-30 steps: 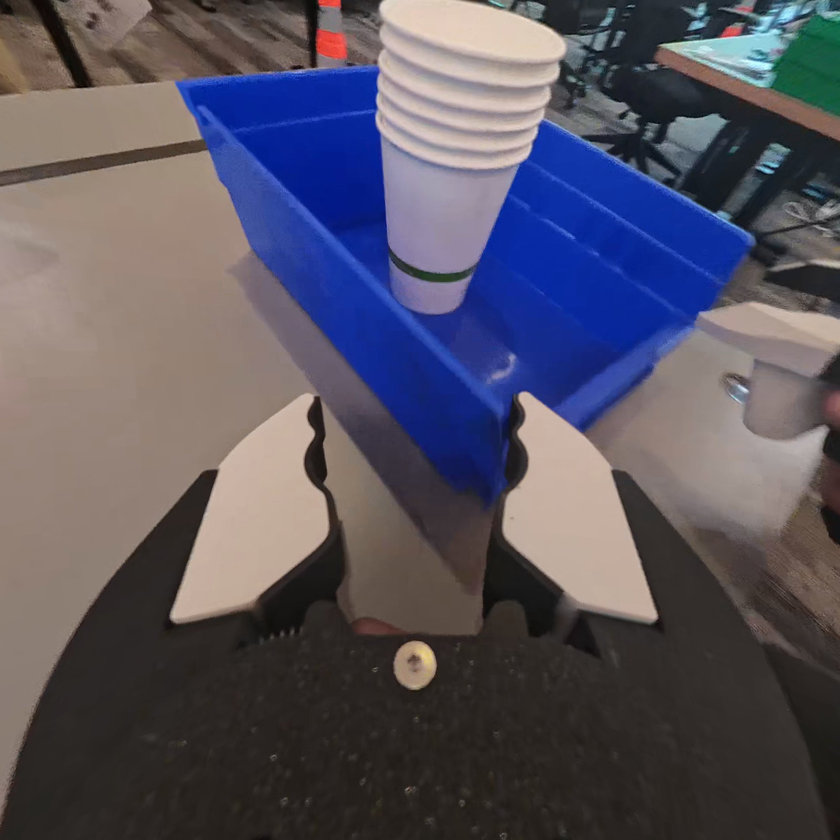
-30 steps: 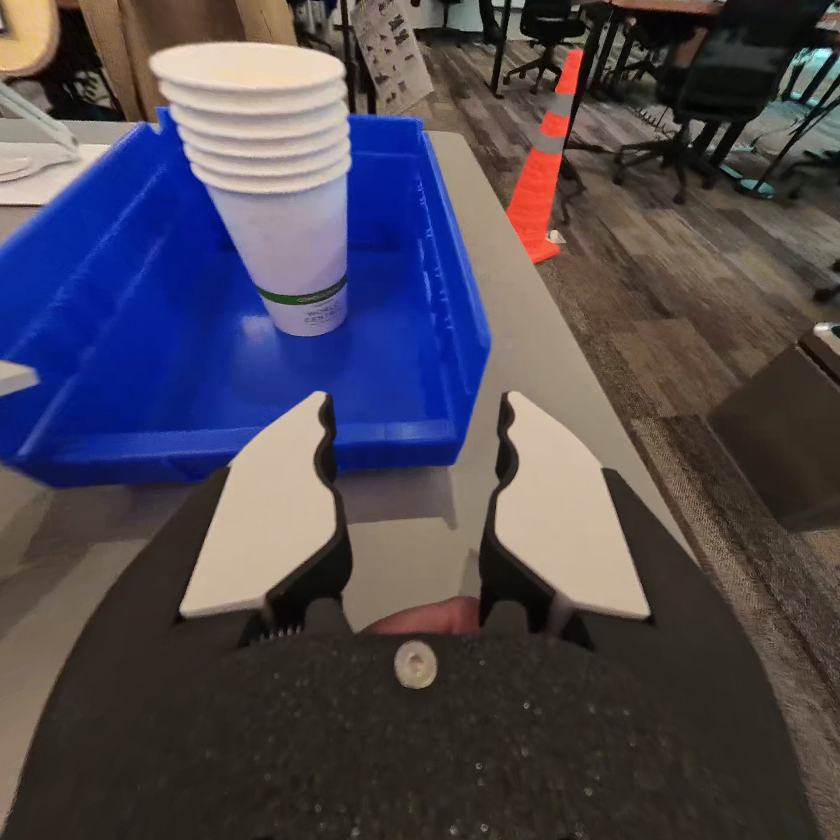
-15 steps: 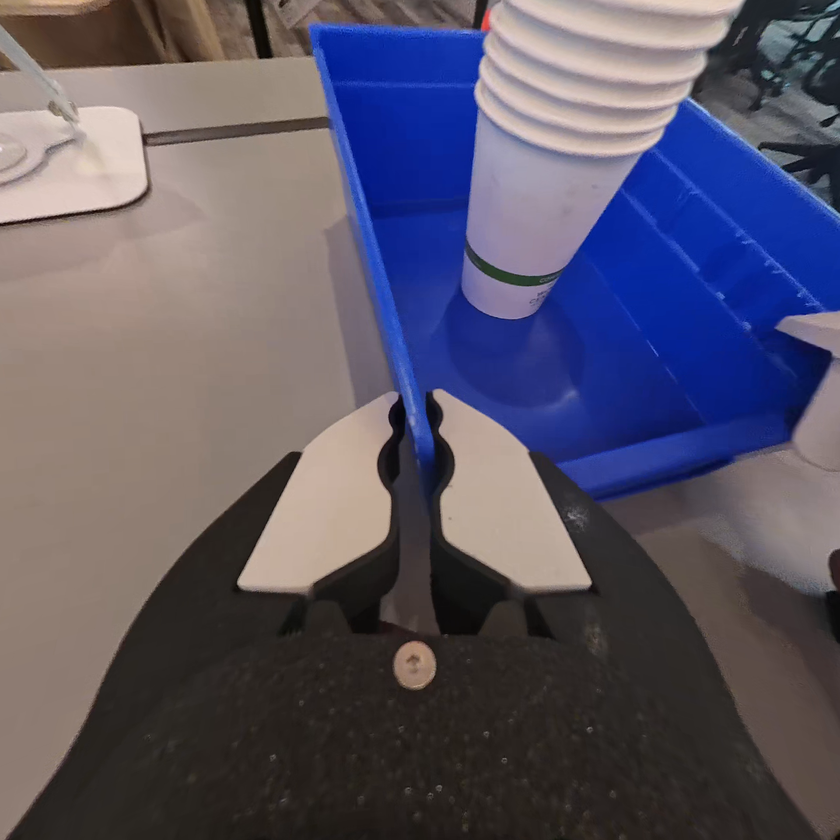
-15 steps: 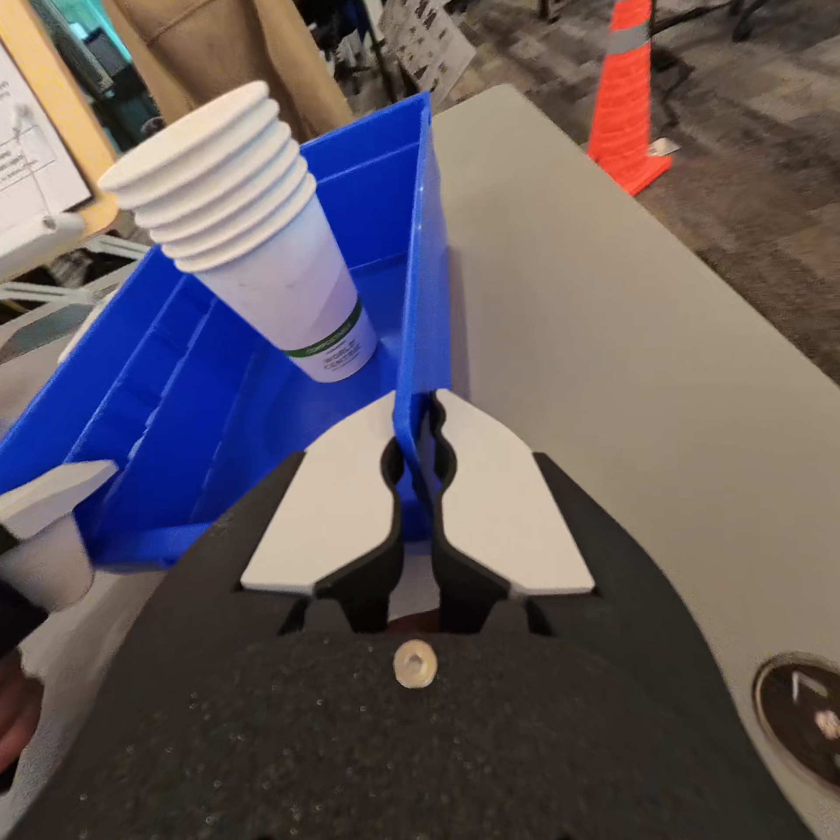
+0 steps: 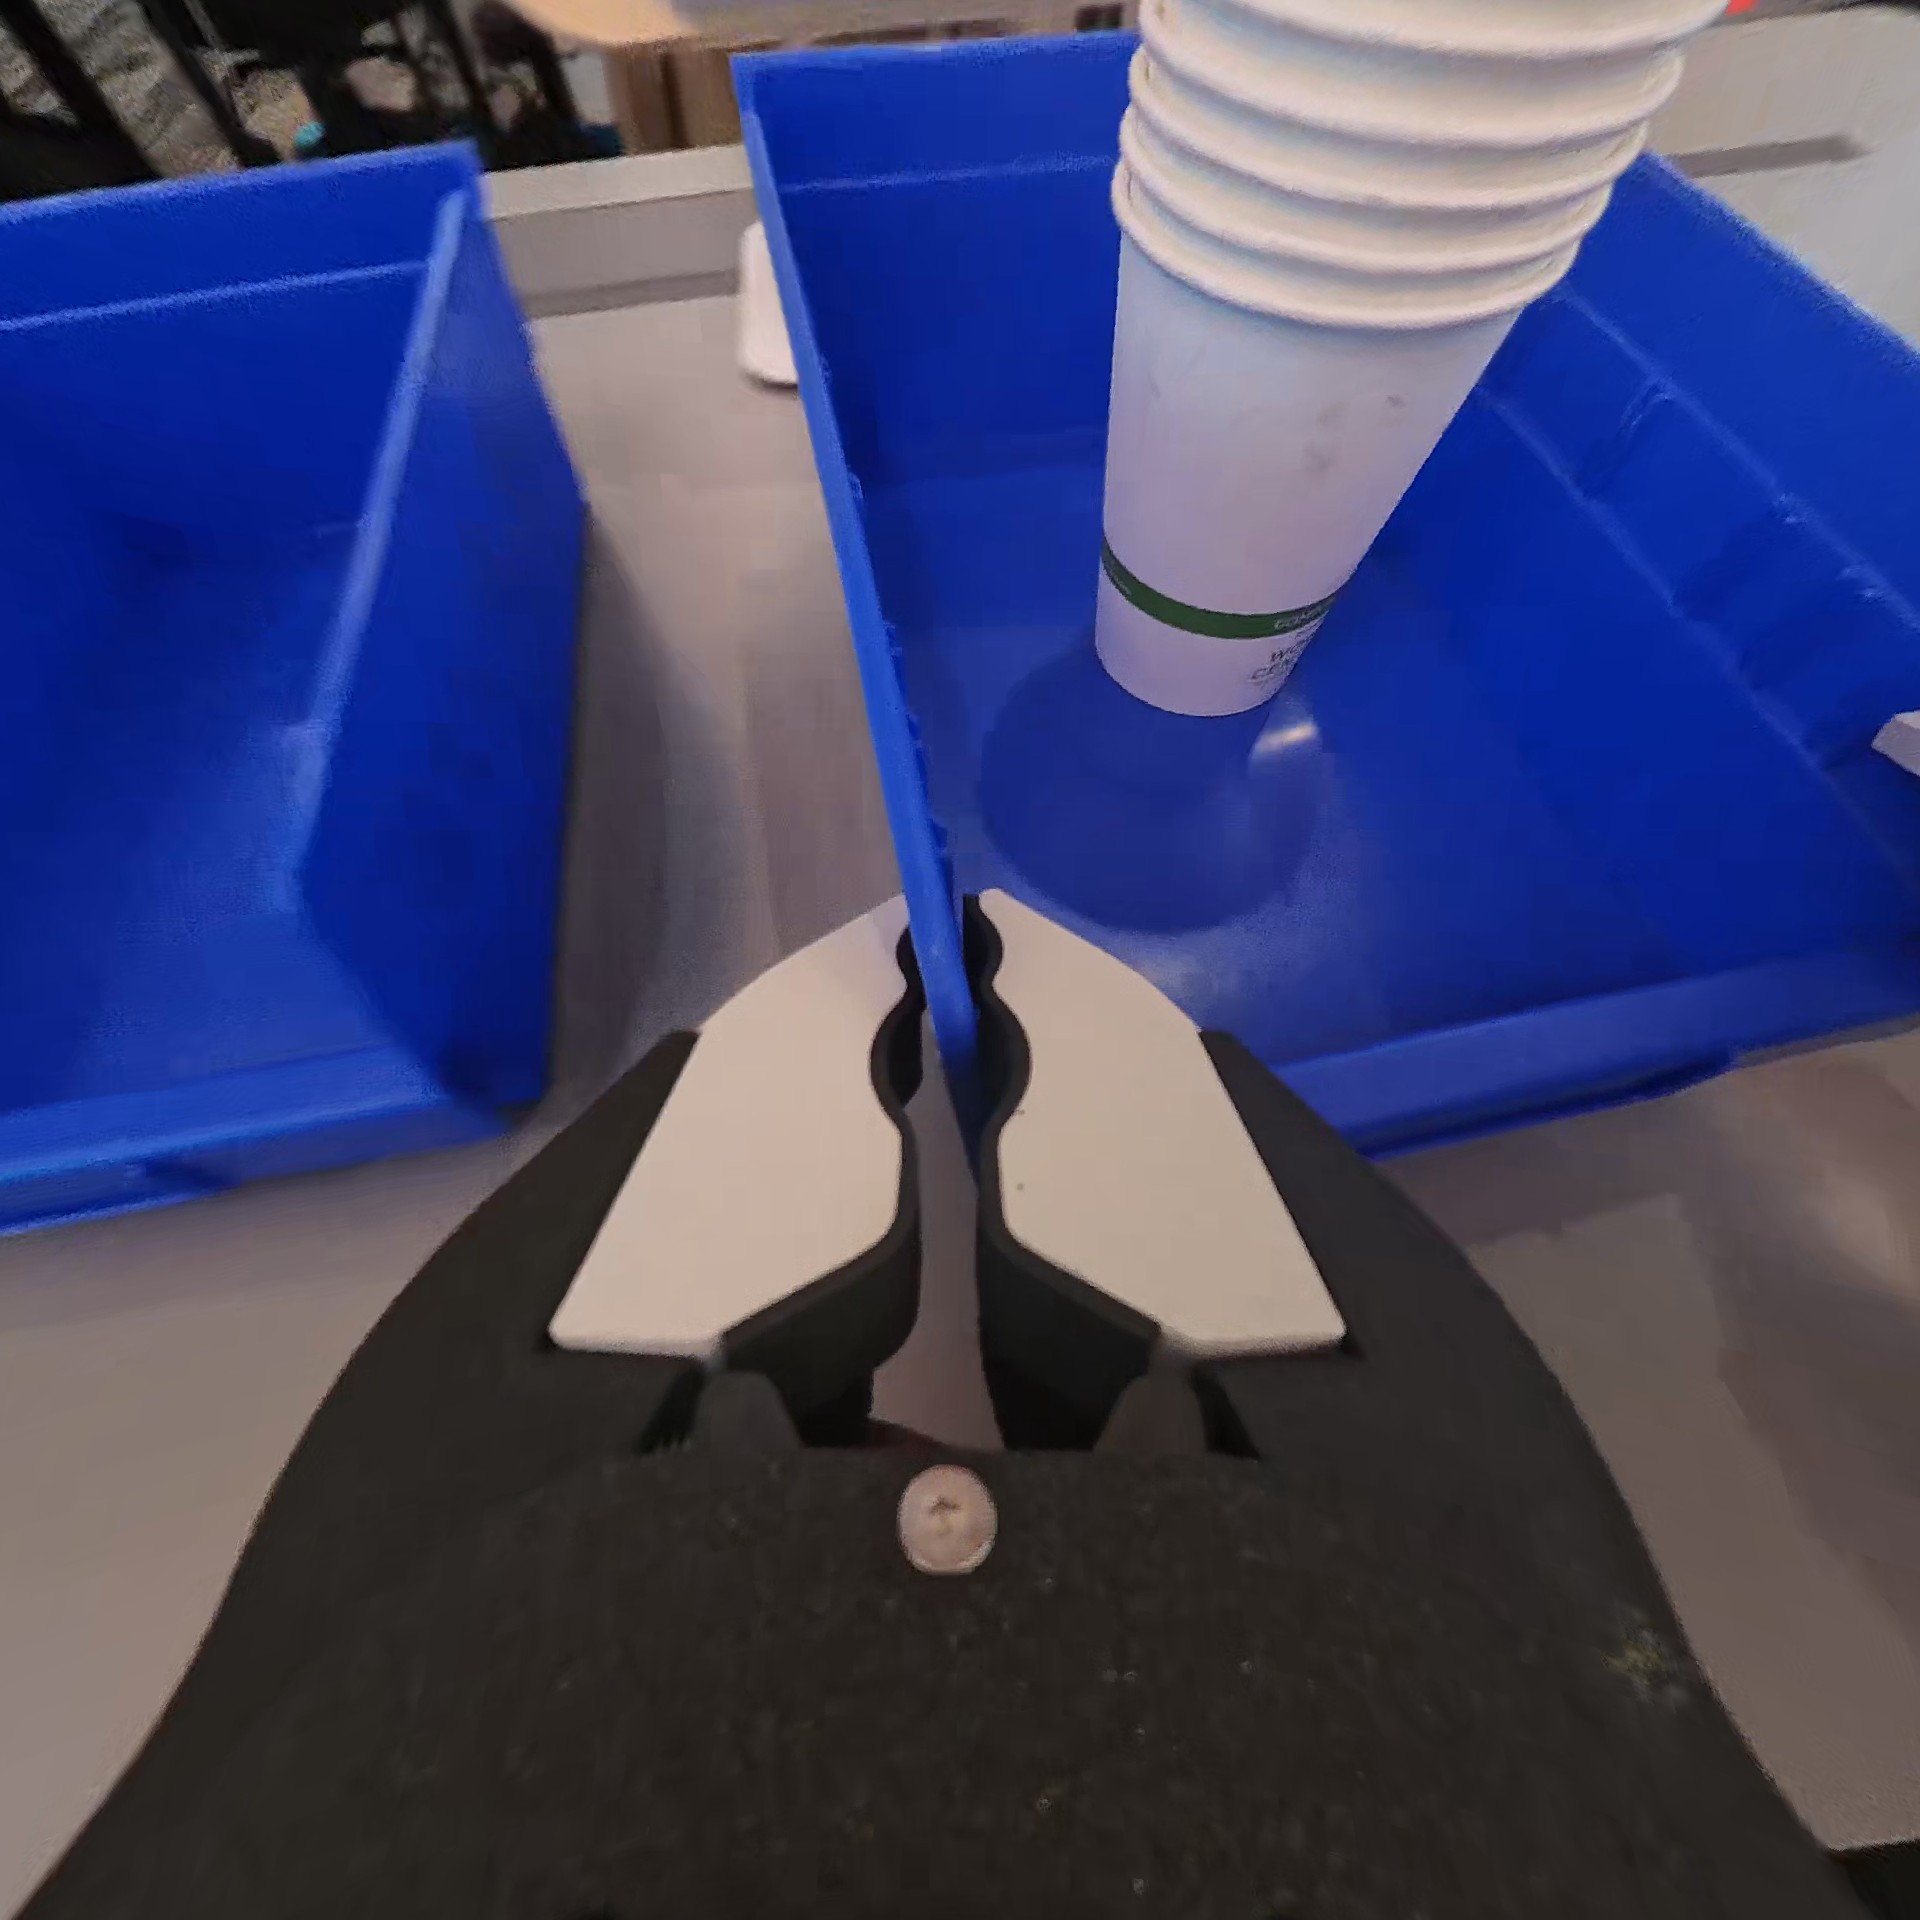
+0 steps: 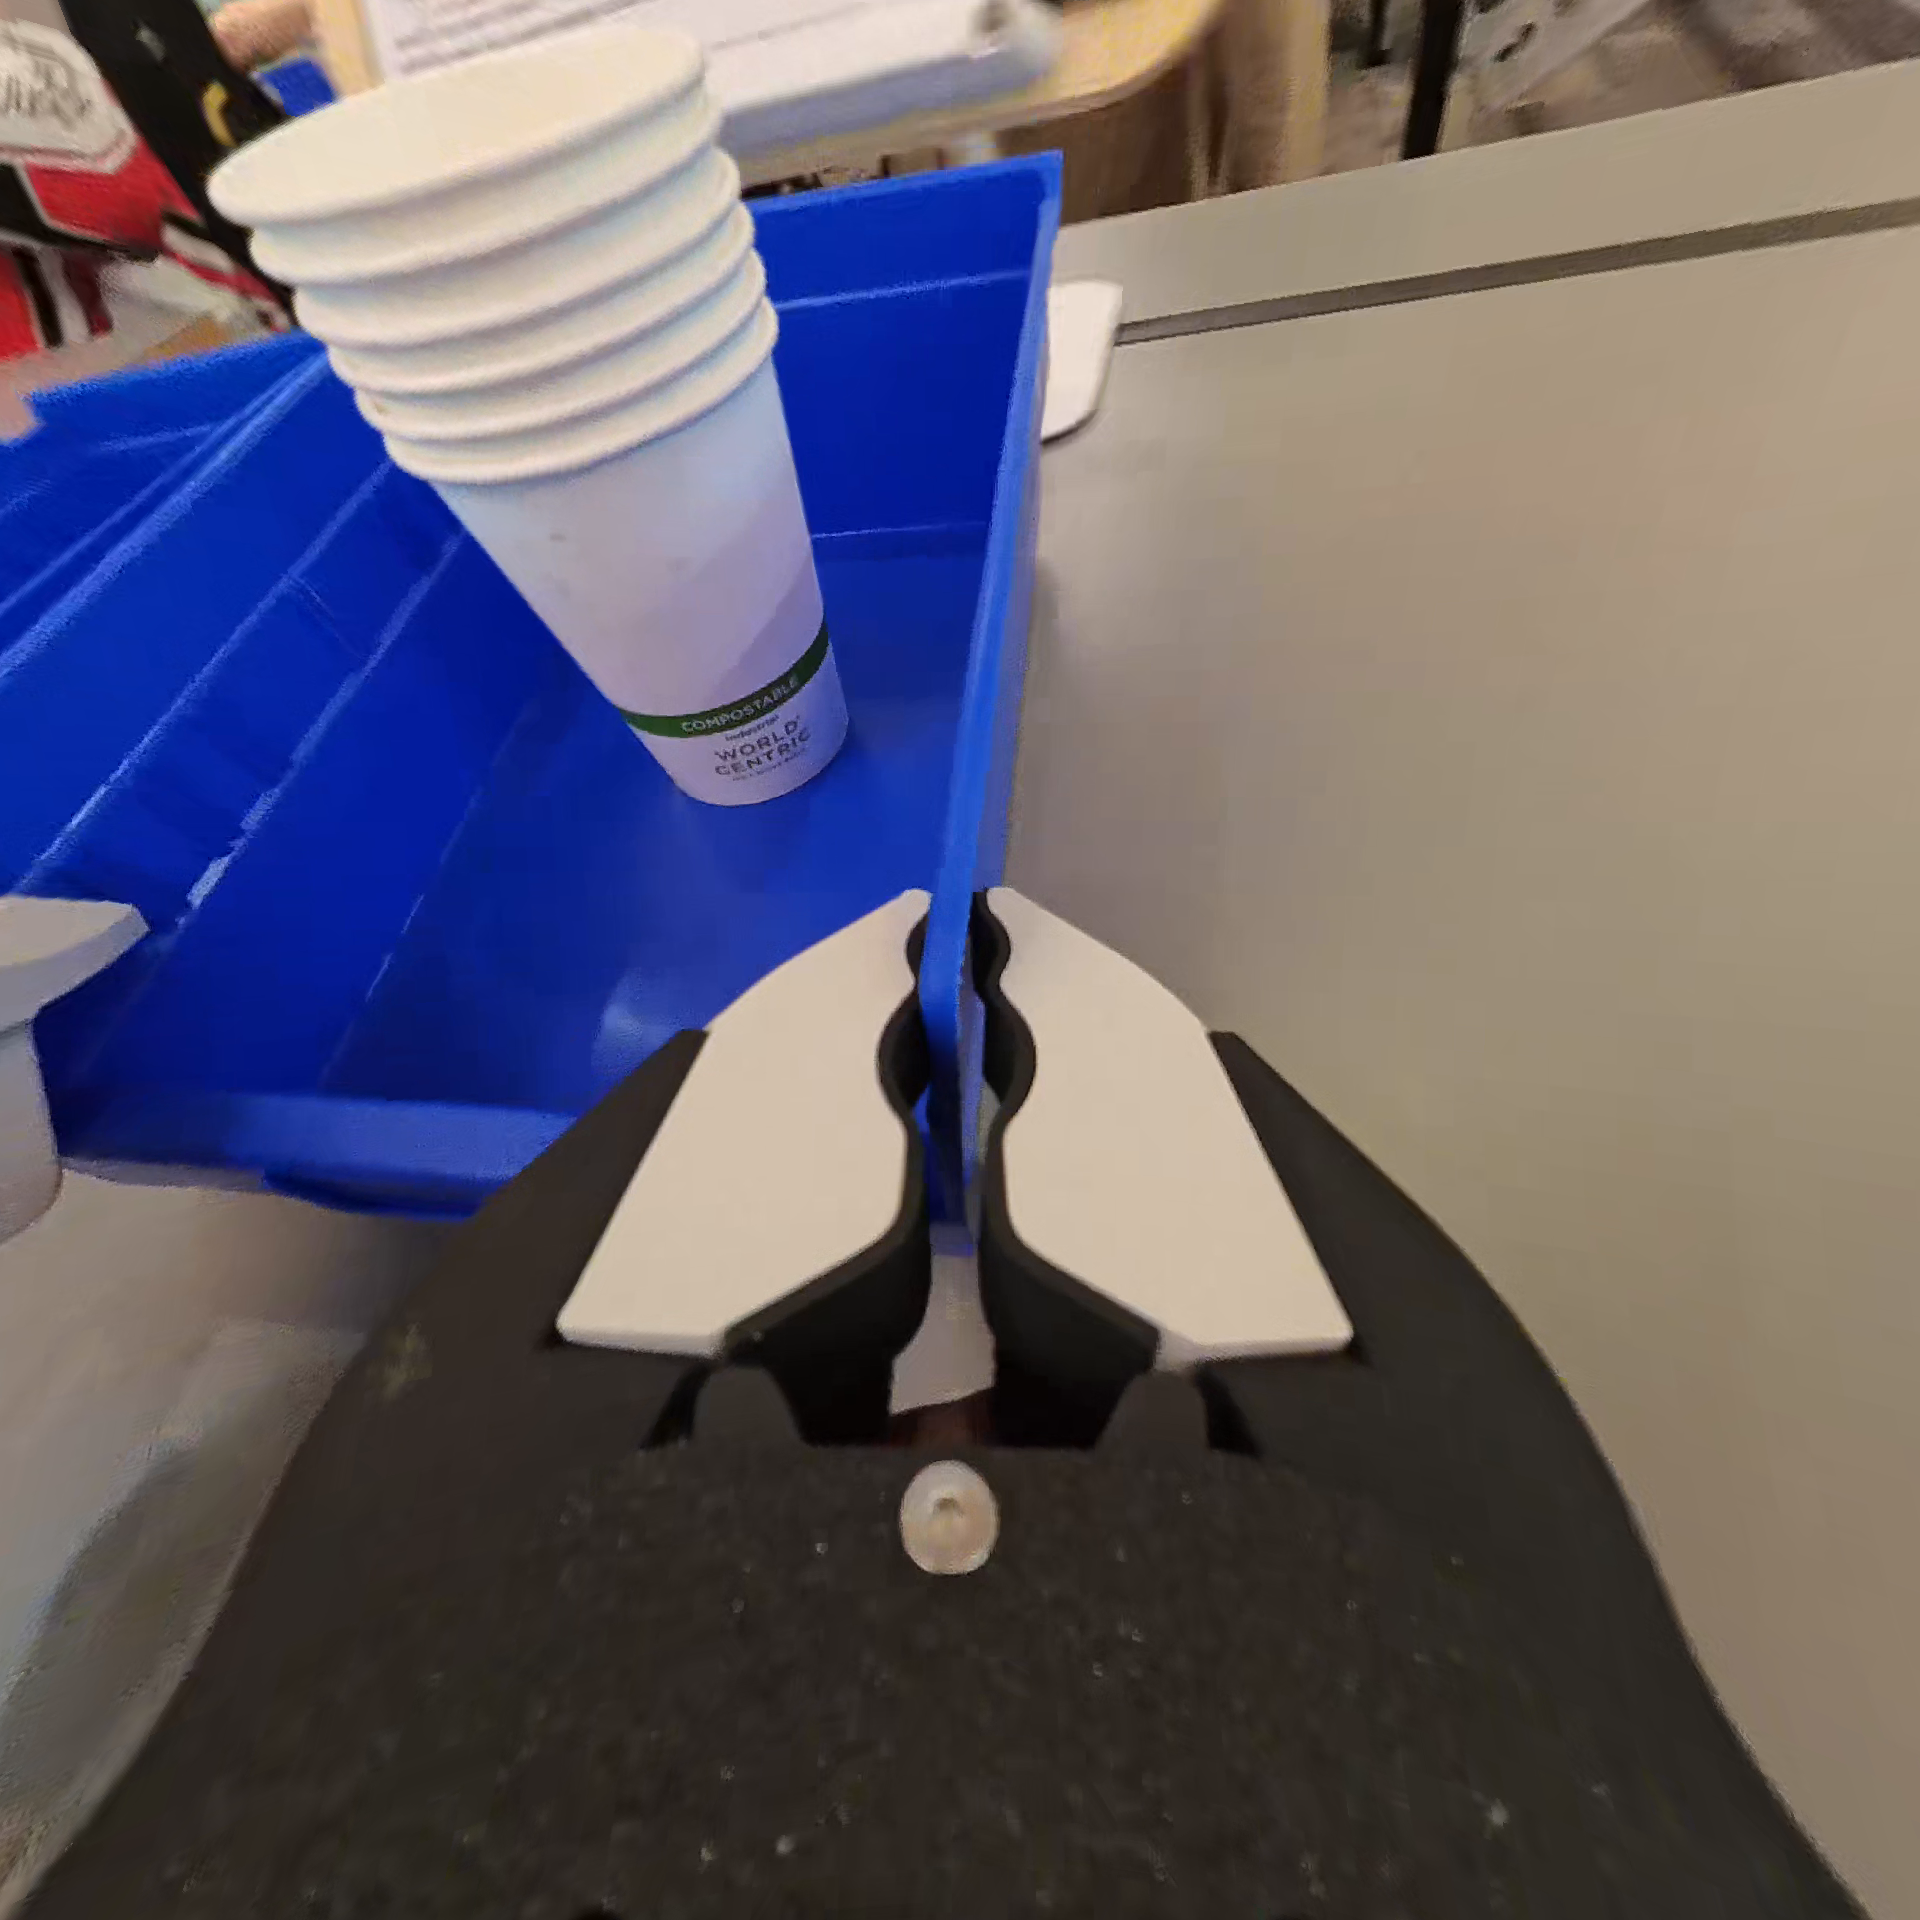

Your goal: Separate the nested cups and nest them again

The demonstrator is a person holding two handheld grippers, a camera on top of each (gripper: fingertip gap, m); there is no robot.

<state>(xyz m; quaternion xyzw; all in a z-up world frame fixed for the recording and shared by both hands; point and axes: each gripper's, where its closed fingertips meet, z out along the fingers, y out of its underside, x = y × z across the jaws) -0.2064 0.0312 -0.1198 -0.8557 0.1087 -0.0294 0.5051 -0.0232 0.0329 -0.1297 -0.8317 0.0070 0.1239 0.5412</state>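
Since a moment ago the blue bin (image 5: 1558,623) carrying the cup stack (image 5: 1278,395) has swung round, so that a second blue bin (image 5: 260,623) now shows to its left.

Nothing of the cup work looks begun: the white paper cups sit nested as one stack, upright on the bin floor toward the far end, with no cup lifted out, so I judge all the separating and re-nesting is left to do. Each gripper is nearly closed on a side wall of that bin near its near corners, the left gripper (image 5: 940,925) pinching the left wall and the right gripper (image 6: 951,914) the right wall. The second bin looks empty and stands just beside it on the grey counter (image 6: 1455,727).
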